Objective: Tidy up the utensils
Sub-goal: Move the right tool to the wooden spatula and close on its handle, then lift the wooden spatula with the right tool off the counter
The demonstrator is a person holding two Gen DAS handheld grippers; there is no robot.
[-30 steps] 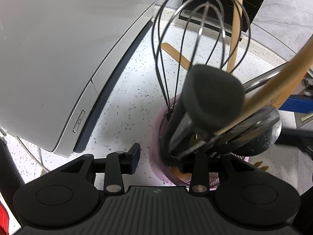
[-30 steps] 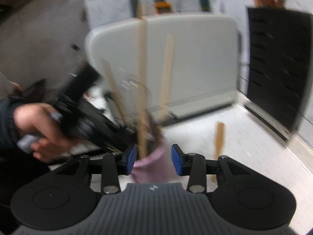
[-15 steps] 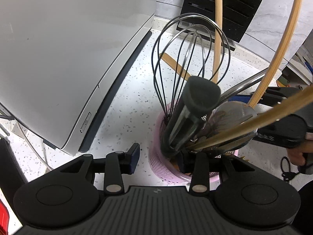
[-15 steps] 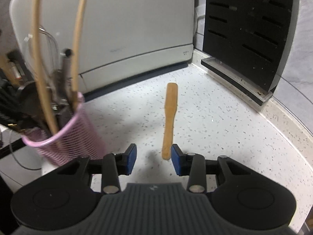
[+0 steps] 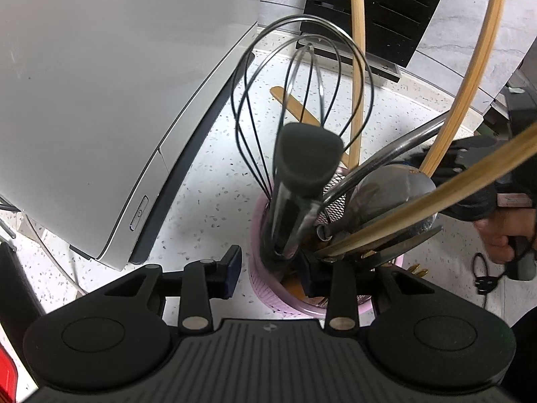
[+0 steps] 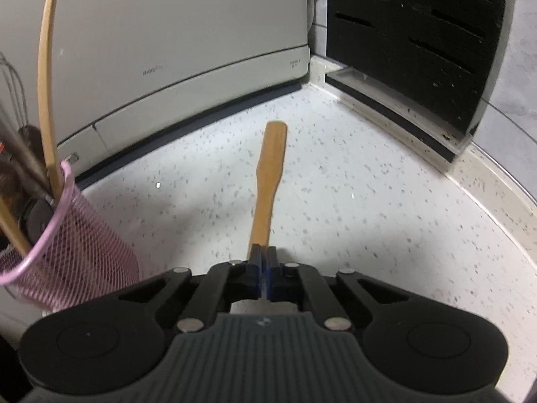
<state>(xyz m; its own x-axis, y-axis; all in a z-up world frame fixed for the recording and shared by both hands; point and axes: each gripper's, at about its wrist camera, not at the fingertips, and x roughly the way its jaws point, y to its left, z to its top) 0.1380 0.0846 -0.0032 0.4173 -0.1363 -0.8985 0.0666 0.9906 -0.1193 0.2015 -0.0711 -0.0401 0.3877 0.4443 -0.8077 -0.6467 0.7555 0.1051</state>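
A pink mesh holder (image 5: 265,285) stands on the speckled counter, filled with a wire whisk (image 5: 302,100), a black-handled tool (image 5: 302,181), a metal ladle (image 5: 386,194) and long wooden sticks (image 5: 355,67). My left gripper (image 5: 272,268) is open, its jaws either side of the holder's near rim. My right gripper (image 6: 263,262) is shut on the handle of a wooden spatula (image 6: 270,174) that lies on the counter. The holder also shows at the left of the right wrist view (image 6: 67,255). The spatula shows behind the whisk in the left wrist view (image 5: 292,104).
A large white appliance (image 6: 167,33) stands along the back, seen also in the left wrist view (image 5: 100,100). A black slotted rack (image 6: 412,40) stands in the corner. The counter's raised rim (image 6: 496,181) curves along the right.
My right gripper moved down onto the spatula handle and shut on it. The left gripper stayed at the holder, with the view shifting slightly.
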